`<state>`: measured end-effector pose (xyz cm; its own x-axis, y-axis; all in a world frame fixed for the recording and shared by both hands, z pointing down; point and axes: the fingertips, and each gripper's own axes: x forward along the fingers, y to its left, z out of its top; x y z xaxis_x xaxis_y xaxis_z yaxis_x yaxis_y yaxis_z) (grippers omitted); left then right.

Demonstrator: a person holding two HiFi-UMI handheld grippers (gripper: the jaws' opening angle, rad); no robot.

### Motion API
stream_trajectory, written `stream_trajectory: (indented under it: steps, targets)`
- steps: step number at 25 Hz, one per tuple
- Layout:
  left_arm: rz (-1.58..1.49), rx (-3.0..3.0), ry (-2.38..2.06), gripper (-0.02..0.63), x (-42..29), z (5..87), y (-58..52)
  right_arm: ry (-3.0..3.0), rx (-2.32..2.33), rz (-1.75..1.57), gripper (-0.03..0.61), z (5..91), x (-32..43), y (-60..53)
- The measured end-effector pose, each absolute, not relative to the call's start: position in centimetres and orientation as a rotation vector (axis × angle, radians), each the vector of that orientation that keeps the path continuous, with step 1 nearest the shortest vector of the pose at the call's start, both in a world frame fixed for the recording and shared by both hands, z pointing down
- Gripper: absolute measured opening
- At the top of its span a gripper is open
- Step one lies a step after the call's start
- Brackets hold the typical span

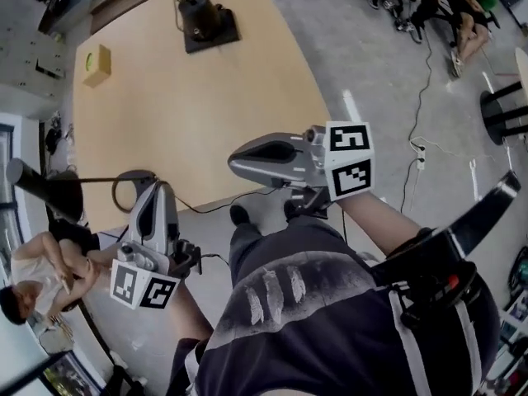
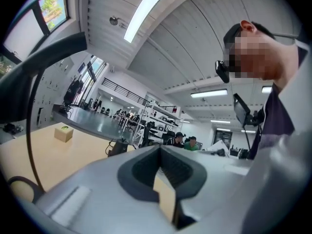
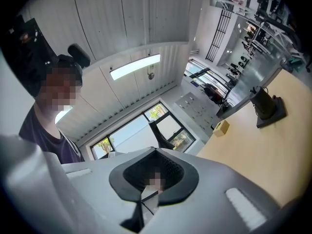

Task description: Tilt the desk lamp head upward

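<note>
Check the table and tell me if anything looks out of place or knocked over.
Nothing looks spilled or broken. The one oddity is that the desk lamp head hangs out past the left edge of the table rather than over it.

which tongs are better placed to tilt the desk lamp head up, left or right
Left, probably. The left tongs sit right by the desk lamp head, while the right tongs hang farther off to its right. Both are shut and empty, so open first.
</note>
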<state>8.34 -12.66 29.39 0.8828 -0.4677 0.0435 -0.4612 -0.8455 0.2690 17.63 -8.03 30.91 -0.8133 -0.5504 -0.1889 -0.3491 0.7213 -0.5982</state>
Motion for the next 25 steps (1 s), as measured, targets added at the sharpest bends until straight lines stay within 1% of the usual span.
stream_trajectory:
  steps: [3, 8, 18, 22, 25]
  targets:
    - [-0.03, 2.771, -0.641, 0.002, 8.1, 30.5, -13.7, 2.541, -0.79, -0.788, -0.003, 31.6, 17.8, -8.9]
    - [-0.034, 2.715, -0.689, 0.002, 0.9, 31.0, -19.6, 2.552, -0.796, -0.881, -0.003, 32.7, 11.1, -15.9]
    - [0.007, 2.62, -0.772, 0.002, -8.8, 34.4, -25.1, 2.741, -0.727, -0.888, -0.003, 33.4, 0.8, -23.7]
    - [0.056, 2.468, -0.932, 0.002, -14.4, 38.1, -26.0, 2.817, -0.688, -0.881, -0.003, 34.0, -2.0, -25.8]
    - [-0.006, 2.353, -1.006, 0.002, -18.8, 39.5, -26.9, 2.878, -0.69, -0.837, -0.003, 34.3, -3.6, -27.3]
